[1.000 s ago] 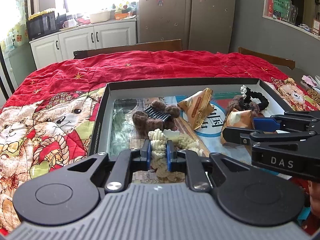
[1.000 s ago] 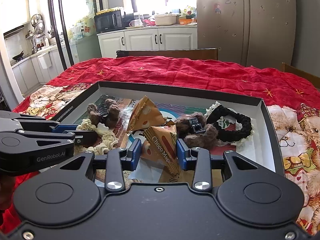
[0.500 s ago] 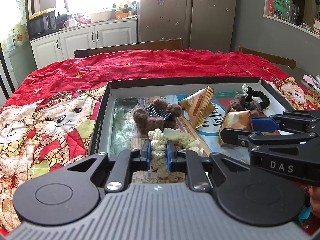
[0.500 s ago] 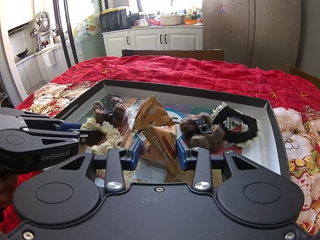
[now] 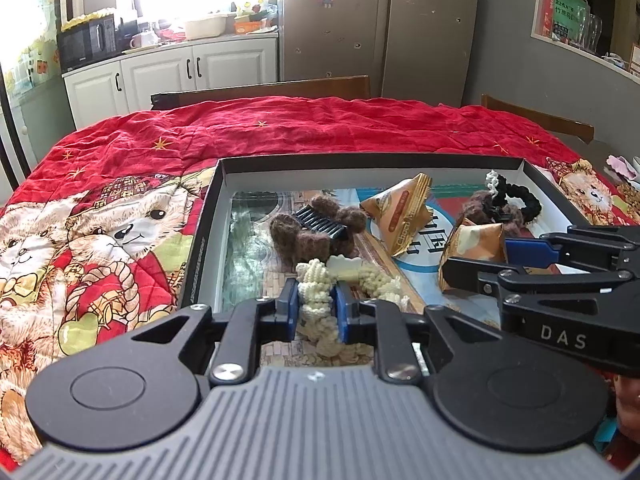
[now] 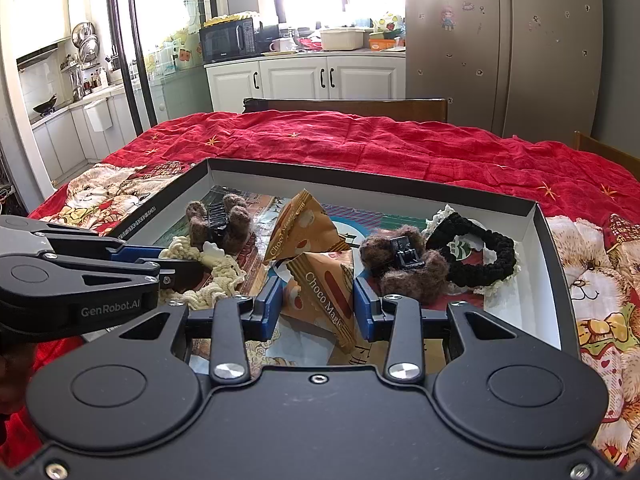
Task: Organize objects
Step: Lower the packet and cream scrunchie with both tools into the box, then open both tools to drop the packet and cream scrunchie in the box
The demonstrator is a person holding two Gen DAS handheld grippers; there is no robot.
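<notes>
A shallow black box (image 5: pixel 360 159) lies on the red quilt and holds all the items. My left gripper (image 5: pixel 317 310) straddles a cream knitted scrunchie (image 5: pixel 316 292) resting on the box floor; its jaws are opening and the pads stand loose beside the yarn. My right gripper (image 6: pixel 318 308) is shut on an orange Choco Magic snack packet (image 6: pixel 320 288), low over the box floor. A second orange packet (image 6: pixel 300 224) lies behind it. Also in the box are a brown fuzzy hair claw (image 6: pixel 218 222), another one (image 6: pixel 404 264), and a black scrunchie (image 6: pixel 480 248).
The red bear-print quilt (image 5: pixel 120 220) covers the table around the box. Wooden chair backs (image 6: pixel 344 104) stand along the far edge and at the right. White kitchen cabinets (image 6: pixel 304 80) and a fridge are farther back. The two grippers sit side by side, close together.
The left jaws have spread apart around the cream scrunchie, which was squeezed tight before. The right gripper keeps its hold on the packet. Neither hand has moved.
</notes>
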